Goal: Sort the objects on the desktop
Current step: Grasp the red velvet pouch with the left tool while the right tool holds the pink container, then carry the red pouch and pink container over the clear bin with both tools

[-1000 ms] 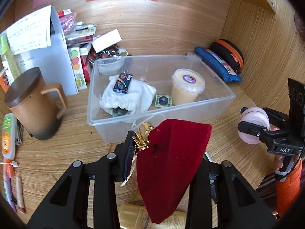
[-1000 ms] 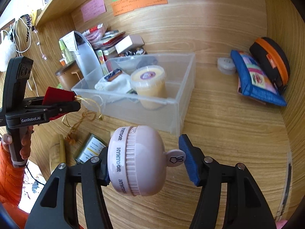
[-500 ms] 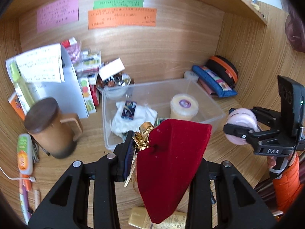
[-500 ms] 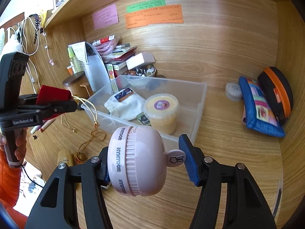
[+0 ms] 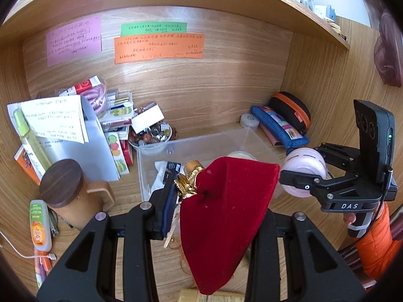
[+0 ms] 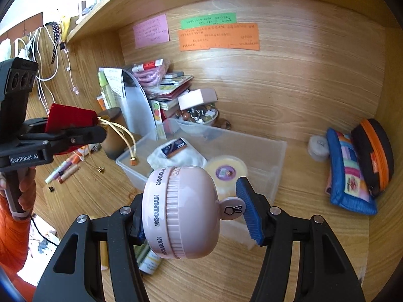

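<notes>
Left wrist view: the left tool [image 5: 216,196] clamps a red velvet pouch [image 5: 224,221], raised above the table [image 5: 131,196] in front of the clear bin [image 5: 254,141]. The right tool [image 6: 194,216] grips a pink round case [image 6: 178,211], held near the bin's front right corner.

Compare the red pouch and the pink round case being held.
The red pouch is soft velvet, hanging limp with gold cords; the pink round case is hard, ribbed and lettered. The pouch sits in the left hand-held gripper, the case in the right hand-held gripper. Both are held above the desk.
</notes>
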The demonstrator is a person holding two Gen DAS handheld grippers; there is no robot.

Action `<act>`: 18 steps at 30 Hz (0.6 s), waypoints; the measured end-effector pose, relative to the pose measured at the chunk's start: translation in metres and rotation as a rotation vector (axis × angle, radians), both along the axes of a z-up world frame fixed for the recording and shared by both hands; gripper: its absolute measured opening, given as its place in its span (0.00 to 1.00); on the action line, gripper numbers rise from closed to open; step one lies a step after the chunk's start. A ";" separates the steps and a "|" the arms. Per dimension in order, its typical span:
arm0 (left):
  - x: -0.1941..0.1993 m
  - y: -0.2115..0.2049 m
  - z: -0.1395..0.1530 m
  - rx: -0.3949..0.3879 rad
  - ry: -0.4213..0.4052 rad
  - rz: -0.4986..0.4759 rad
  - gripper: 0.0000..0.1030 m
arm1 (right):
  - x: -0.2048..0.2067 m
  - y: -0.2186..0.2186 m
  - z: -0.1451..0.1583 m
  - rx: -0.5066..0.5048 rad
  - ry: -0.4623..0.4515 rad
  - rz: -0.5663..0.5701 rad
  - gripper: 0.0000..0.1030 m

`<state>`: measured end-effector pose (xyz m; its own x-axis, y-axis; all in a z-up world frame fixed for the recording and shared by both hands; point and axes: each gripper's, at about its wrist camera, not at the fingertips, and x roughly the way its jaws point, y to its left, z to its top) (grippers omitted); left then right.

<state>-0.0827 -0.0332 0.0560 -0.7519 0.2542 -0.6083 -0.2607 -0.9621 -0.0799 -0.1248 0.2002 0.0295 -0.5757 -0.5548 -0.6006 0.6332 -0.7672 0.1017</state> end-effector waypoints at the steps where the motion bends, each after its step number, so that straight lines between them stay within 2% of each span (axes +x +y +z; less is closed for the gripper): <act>1: -0.003 -0.001 0.002 0.001 0.004 0.001 0.34 | -0.003 -0.003 0.001 -0.002 -0.002 0.006 0.54; 10: -0.021 -0.007 0.008 0.008 0.034 0.005 0.34 | -0.026 -0.023 0.003 0.007 -0.008 0.021 0.54; 18: -0.047 -0.012 -0.002 0.015 0.009 0.003 0.34 | -0.048 -0.041 -0.003 0.014 -0.023 0.036 0.54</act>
